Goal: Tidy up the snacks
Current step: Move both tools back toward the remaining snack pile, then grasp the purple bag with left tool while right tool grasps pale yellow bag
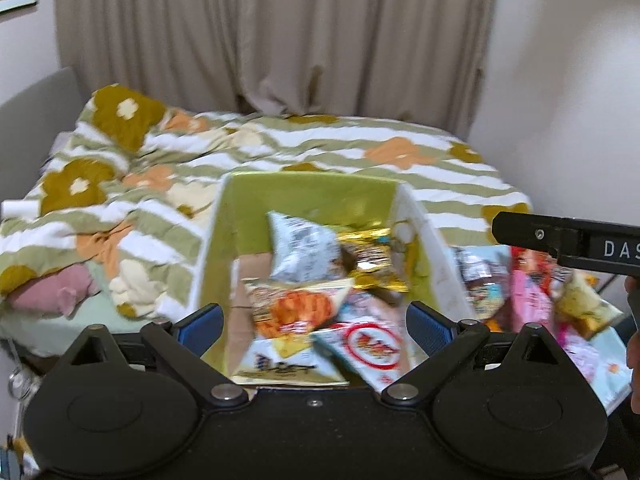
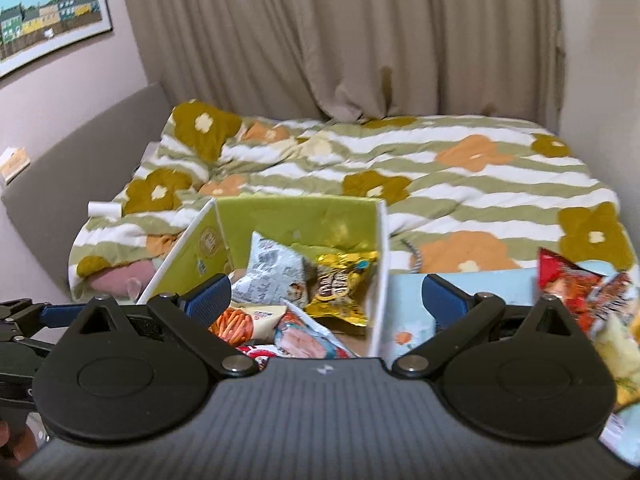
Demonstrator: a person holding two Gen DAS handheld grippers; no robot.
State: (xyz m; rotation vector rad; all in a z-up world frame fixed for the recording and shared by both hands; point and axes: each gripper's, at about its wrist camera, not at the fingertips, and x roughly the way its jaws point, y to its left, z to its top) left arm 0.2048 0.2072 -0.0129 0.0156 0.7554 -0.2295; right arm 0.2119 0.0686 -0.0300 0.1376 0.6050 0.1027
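Currently, nothing is being gripped by either claw. Farthest left in the left wrist view, the bed (image 1: 280,152) with its flowered quilt is lying behind everything. Nearer the middle, the left claw (image 1: 316,322) is being held released, its blue pads spread wide, directly over the open green box (image 1: 312,192). Several snack packets are already resting inside that box: a white packet (image 1: 300,252) propped toward the back, a gold packet (image 1: 368,256) just to its right, and an orange-printed packet (image 1: 296,312) closer to the claw.

Moving right, past the box's white side wall, a loose heap of snacks (image 1: 528,300) is lying on a pale blue surface, still waiting to be sorted. In the right wrist view the right claw (image 2: 328,300) is likewise being held fully released and empty, aimed at the right wall of the box, with a red packet (image 2: 568,284) from the unsorted heap lying off to its right and slightly ahead.

Judging from this, the next pick is being decided by that sideways offset: the remaining snacks are lying to the right of both claws, and the right one is the nearer. A swing to the right is likely being called for before any closing. The red packet's long axis cannot be read clearly through the blur.
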